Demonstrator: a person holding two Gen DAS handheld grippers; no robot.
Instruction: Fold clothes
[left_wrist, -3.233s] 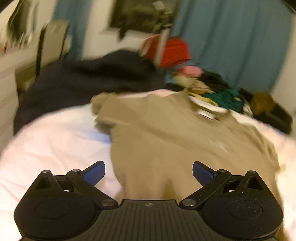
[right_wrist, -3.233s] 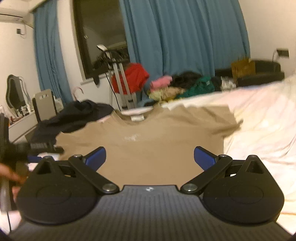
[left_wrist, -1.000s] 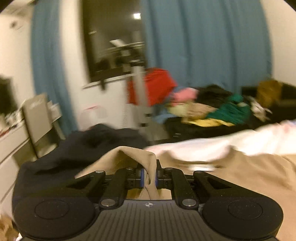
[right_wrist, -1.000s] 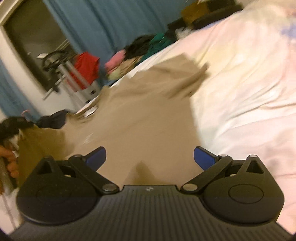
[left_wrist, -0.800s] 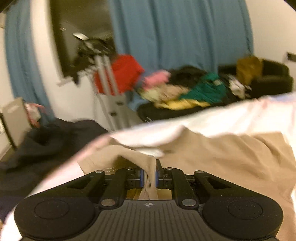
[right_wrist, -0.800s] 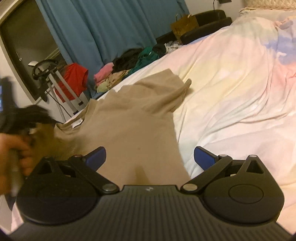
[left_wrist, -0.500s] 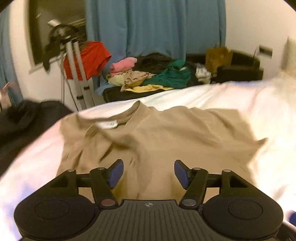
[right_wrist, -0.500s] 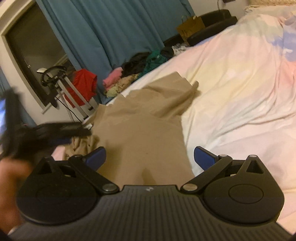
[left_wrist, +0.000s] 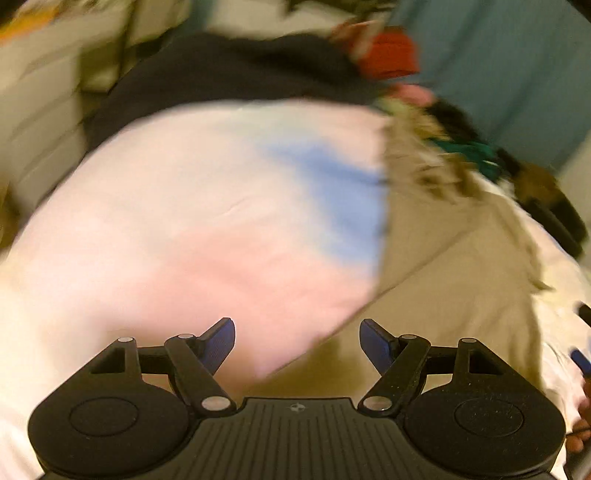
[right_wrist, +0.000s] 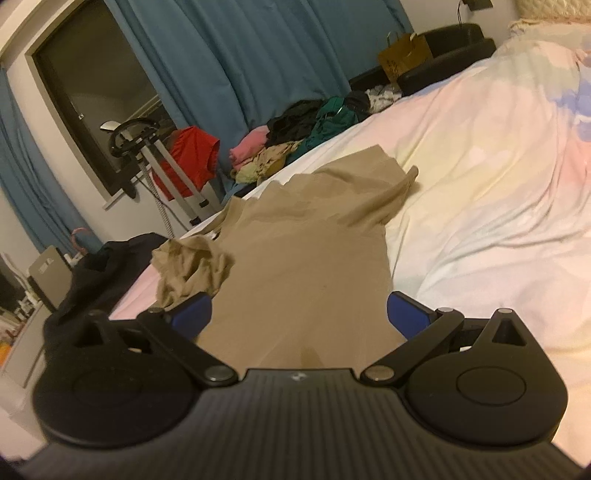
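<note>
A tan T-shirt lies on the pastel bedsheet, its left sleeve crumpled and folded in onto the body. In the blurred left wrist view the shirt lies to the right. My left gripper is open and empty, low over the sheet at the shirt's lower left edge. My right gripper is open and empty, just above the shirt's lower hem.
A dark garment lies at the bed's left edge. Beyond the bed are a pile of clothes, a stand with a red garment, blue curtains and a brown paper bag.
My left gripper let go of the left sleeve, opened, and swung left and down over the sheet. The sleeve now lies crumpled on the shirt. My right gripper stayed open near the hem.
</note>
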